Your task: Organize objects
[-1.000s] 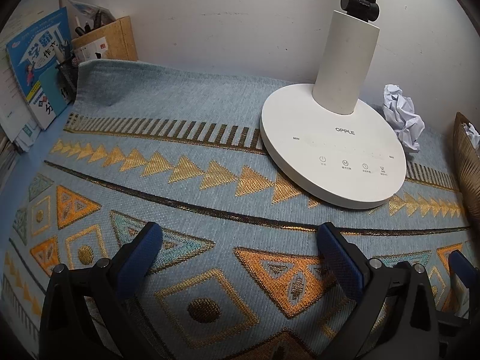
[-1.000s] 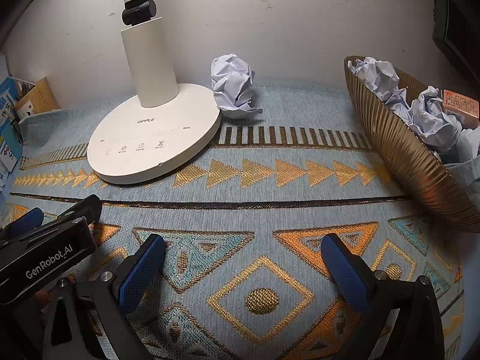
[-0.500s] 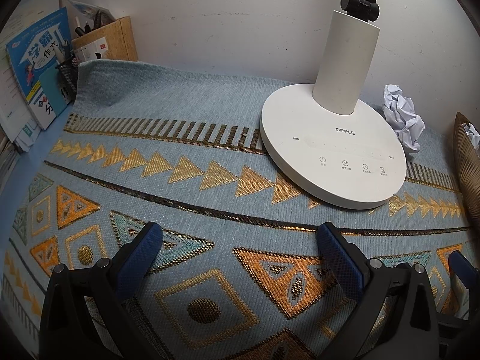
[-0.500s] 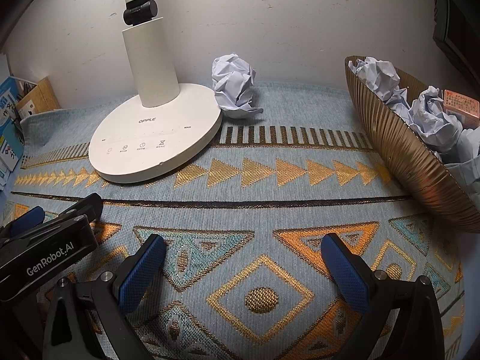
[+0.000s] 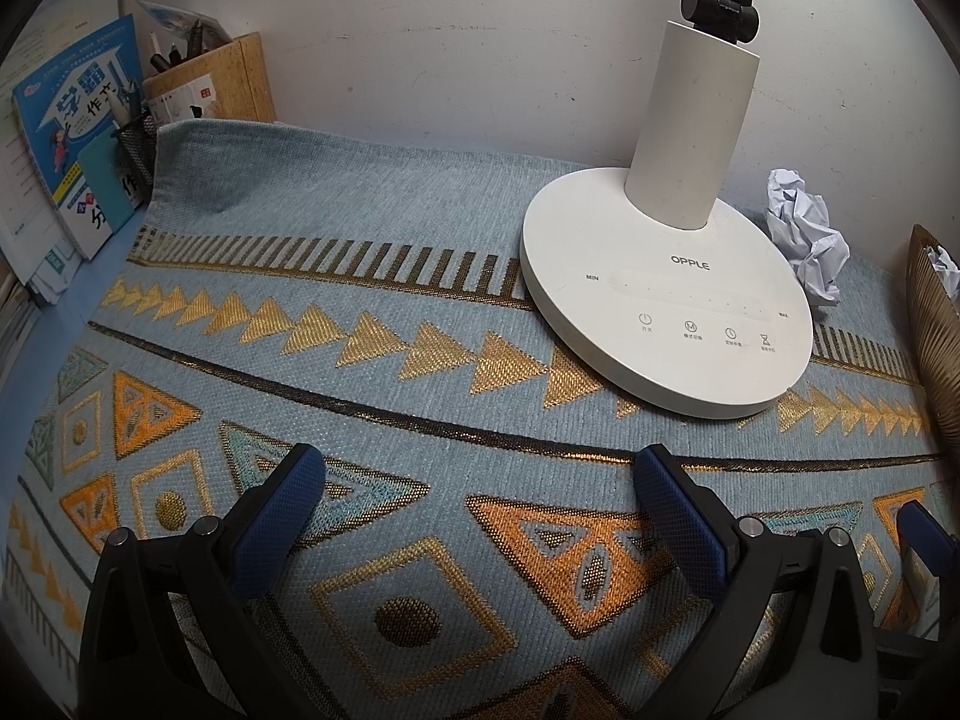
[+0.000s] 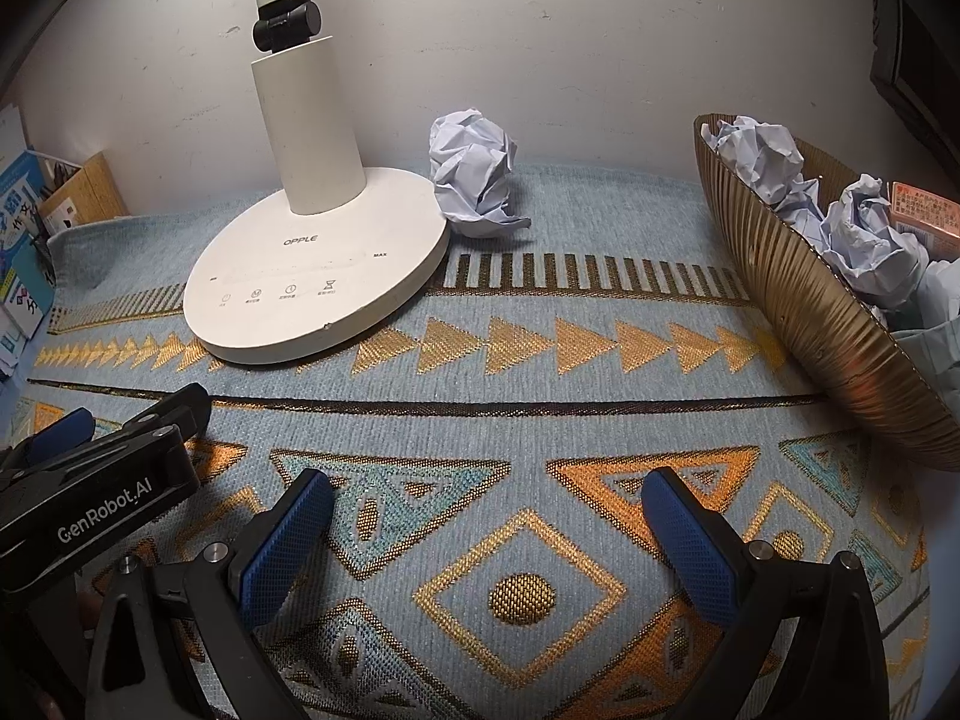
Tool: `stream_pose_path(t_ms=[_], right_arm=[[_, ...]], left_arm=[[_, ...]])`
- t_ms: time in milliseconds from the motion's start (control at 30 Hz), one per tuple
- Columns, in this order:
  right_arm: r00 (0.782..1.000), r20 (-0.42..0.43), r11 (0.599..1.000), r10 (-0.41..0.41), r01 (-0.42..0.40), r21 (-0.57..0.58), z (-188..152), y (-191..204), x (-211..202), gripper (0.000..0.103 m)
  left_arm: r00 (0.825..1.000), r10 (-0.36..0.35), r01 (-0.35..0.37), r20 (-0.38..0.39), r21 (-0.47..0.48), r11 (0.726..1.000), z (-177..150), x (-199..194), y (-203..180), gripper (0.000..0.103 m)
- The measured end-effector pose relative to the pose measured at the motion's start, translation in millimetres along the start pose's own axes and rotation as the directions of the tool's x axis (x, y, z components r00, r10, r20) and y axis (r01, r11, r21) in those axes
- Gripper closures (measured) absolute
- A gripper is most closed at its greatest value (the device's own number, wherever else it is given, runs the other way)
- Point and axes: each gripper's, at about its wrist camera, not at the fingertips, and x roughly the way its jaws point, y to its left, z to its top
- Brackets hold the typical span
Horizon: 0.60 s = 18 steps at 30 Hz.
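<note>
A crumpled white paper ball [image 6: 474, 180] lies on the patterned cloth by the wall, just right of the white lamp base [image 6: 312, 282]; the left wrist view shows the same paper ball [image 5: 804, 234] behind the lamp base [image 5: 666, 300]. At the right stands a ribbed gold bowl [image 6: 804, 312] holding several crumpled papers [image 6: 864, 240]. My right gripper [image 6: 489, 498] is open over the cloth, well short of the ball, with nothing between its blue pads. My left gripper [image 5: 480, 480] is open too and empty; its body [image 6: 96, 474] shows at the left of the right wrist view.
Books [image 5: 66, 138], a cork box [image 5: 222, 78] and a mesh pen holder [image 5: 138, 144] stand at the far left by the wall. The bowl's edge [image 5: 936, 312] shows at the right. The lamp's column [image 6: 306, 120] rises near the wall.
The right wrist view has shifted slightly, so the lamp and paper ball sit a little further right. The left gripper has not moved. Both grippers stay open.
</note>
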Motion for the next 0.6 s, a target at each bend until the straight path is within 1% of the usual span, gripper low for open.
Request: stream_pose_path(t_ms=[33, 67, 133, 167, 200, 267, 300, 333, 367, 400, 433, 467, 500, 533, 600], right_arm=[[0.998, 0.024, 0.998, 0.059, -0.06, 0.021, 2.8, -4.9, -3.1, 0.0], [0.99, 0.066, 0.99, 0.125, -0.129, 0.062, 7.3, -11.1, -7.9, 0.0], [0.965, 0.176, 0.961, 0.195, -0.223, 0.161, 27.5, -26.2, -16.5, 0.0], [0.953, 0.213, 0.95, 0.216, -0.255, 0.179, 43.0, -29.8, -16.5, 0.0], [0.948, 0.217, 0.948, 0.233, -0.271, 0.167, 62.8, -28.8, -11.2, 0.0], [0.952, 0.178, 0.955, 0.248, -0.271, 0.12, 106.5, -19.0, 9.7, 0.0], [0.962, 0.156, 0.964, 0.222, -0.241, 0.111, 124.4, -13.4, 21.2, 0.0], [0.977, 0.126, 0.976, 0.173, -0.188, 0.115, 141.1, -10.5, 35.3, 0.001], [0.988, 0.092, 0.979, 0.125, -0.137, 0.15, 154.4, -11.9, 50.2, 0.018], [0.991, 0.046, 0.969, 0.125, -0.132, 0.207, 161.2, -16.9, 63.8, 0.062], [0.989, -0.013, 0.952, 0.148, -0.139, 0.274, 164.4, -23.6, 76.3, 0.063], [0.986, -0.019, 0.928, 0.166, -0.15, 0.341, 164.4, -31.9, 80.2, 0.066], [0.981, -0.023, 0.915, 0.192, -0.171, 0.365, 164.6, -36.0, 79.9, 0.066], [0.982, -0.022, 0.917, 0.19, -0.17, 0.36, 165.0, -37.2, 75.6, 0.066], [0.991, -0.001, 0.933, 0.136, -0.127, 0.338, 164.3, -38.2, 54.6, 0.066]], left_arm=[[1.0, 0.0, 0.0, 0.0, 0.0, 1.0, -0.3, -1.4, -0.6, 0.0], [1.0, 0.0, 0.0, 0.0, -0.001, 1.0, -0.7, -0.9, -1.0, 0.0], [1.0, 0.002, -0.002, 0.0, -0.001, 1.0, -1.2, -5.1, -2.8, 0.0], [1.0, 0.001, -0.001, 0.001, -0.001, 1.0, -1.1, -1.2, -1.2, 0.0], [1.0, 0.001, -0.001, 0.001, -0.002, 1.0, -1.6, -1.8, -1.7, 0.0], [1.0, 0.002, -0.002, 0.001, -0.002, 1.0, -2.0, -4.3, -2.4, 0.0], [1.0, 0.002, -0.002, 0.001, -0.002, 1.0, -2.2, -2.5, -2.2, 0.0], [1.0, 0.001, -0.001, 0.001, -0.002, 1.0, -2.6, -6.4, -3.0, 0.0], [1.0, 0.002, -0.002, 0.001, -0.003, 1.0, -2.7, -5.3, -3.4, 0.0], [1.0, 0.002, -0.002, 0.001, -0.003, 1.0, -3.0, -3.4, -3.3, 0.0], [1.0, 0.002, -0.002, 0.001, -0.003, 1.0, -3.4, -7.2, -4.2, 0.0], [1.0, 0.002, -0.002, 0.001, -0.003, 1.0, -3.7, -11.0, -5.1, 0.0], [1.0, 0.002, -0.002, 0.002, -0.003, 1.0, -4.2, -14.8, -6.4, 0.0], [1.0, 0.002, -0.002, 0.002, -0.003, 1.0, -5.1, -18.4, -9.0, 0.0], [1.0, 0.002, -0.002, 0.002, -0.004, 1.0, -5.5, -15.4, -8.5, 0.0]])
